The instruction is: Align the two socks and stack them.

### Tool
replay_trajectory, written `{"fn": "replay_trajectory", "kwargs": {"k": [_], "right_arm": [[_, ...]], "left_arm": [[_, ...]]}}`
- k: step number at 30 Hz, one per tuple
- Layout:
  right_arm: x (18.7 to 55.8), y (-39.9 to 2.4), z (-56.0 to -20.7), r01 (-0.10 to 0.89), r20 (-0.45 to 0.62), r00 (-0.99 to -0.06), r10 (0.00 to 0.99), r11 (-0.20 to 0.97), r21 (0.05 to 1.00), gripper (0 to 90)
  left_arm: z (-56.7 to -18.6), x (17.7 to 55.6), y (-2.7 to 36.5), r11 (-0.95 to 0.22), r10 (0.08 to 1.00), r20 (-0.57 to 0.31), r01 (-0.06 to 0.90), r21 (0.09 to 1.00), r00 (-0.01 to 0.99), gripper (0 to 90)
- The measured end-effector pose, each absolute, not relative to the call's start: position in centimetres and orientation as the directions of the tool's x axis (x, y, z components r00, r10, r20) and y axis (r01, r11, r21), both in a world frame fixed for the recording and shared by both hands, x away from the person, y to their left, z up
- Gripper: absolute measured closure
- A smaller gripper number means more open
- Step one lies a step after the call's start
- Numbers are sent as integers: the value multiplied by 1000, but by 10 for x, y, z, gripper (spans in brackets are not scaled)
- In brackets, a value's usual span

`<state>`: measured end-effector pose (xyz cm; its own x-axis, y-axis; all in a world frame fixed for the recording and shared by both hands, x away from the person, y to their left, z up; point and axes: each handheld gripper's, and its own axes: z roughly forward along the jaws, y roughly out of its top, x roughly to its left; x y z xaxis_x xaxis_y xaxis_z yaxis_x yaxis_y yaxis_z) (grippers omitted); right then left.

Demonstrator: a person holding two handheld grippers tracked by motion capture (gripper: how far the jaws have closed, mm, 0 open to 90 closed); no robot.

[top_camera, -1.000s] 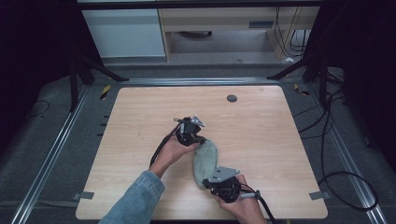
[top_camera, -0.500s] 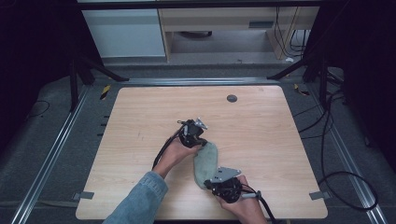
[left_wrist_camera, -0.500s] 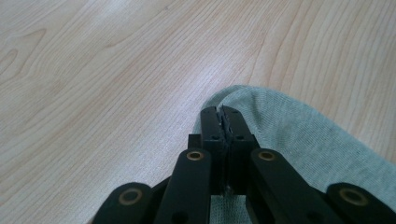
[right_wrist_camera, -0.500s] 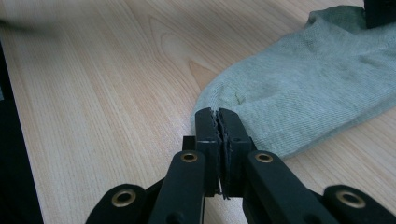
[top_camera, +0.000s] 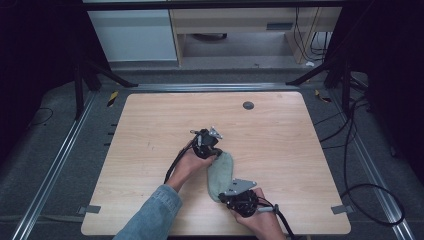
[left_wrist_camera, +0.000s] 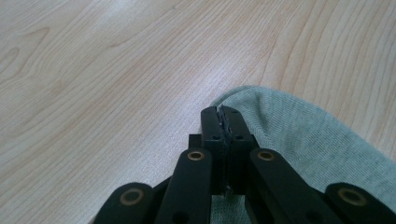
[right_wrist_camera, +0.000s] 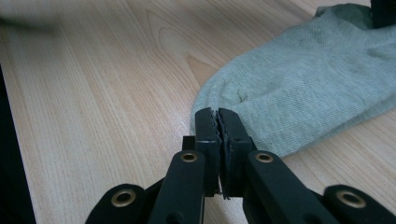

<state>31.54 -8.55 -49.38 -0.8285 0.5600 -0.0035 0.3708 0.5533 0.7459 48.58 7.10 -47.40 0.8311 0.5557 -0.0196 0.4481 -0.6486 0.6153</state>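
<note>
A grey-green sock (top_camera: 220,175) lies flat on the wooden table (top_camera: 150,130), a little toward 5 o'clock from the middle. It runs from 12 o'clock down to 6 o'clock, leaning a bit.

The left gripper (top_camera: 209,144) sits at the sock's far end, at 12 o'clock of it. In the left gripper view its jaws are squeezed tight together, pinching the sock's edge (left_wrist_camera: 299,135). The right gripper (top_camera: 239,194) sits at the sock's near end, at 6 o'clock of it. In the right gripper view its jaws are also squeezed tight, nipping the sock's rounded end (right_wrist_camera: 299,88).

The right hand (top_camera: 265,220) is close to the table's front edge, so there is little room behind it. There is lots of bare wood toward 9 o'clock, 12 o'clock and 3 o'clock. A small dark round cap (top_camera: 248,105) sits well apart from the sock, up near the far edge at 12 o'clock. A blue sleeve (top_camera: 150,215) crosses the front edge at 7 o'clock.

Since a second ago, the left gripper has slid only a tiny bit. The right gripper has stayed put, and both are still squeezed on the sock.
</note>
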Motion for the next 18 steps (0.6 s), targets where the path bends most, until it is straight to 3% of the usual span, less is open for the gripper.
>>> {"fn": "replay_trajectory", "kwargs": {"k": [18], "right_arm": [[316,-87,-495,379,1,-825,565,553,742,856]], "left_arm": [[-484,485,70,-631,568,-15,448,633,823,884]]}}
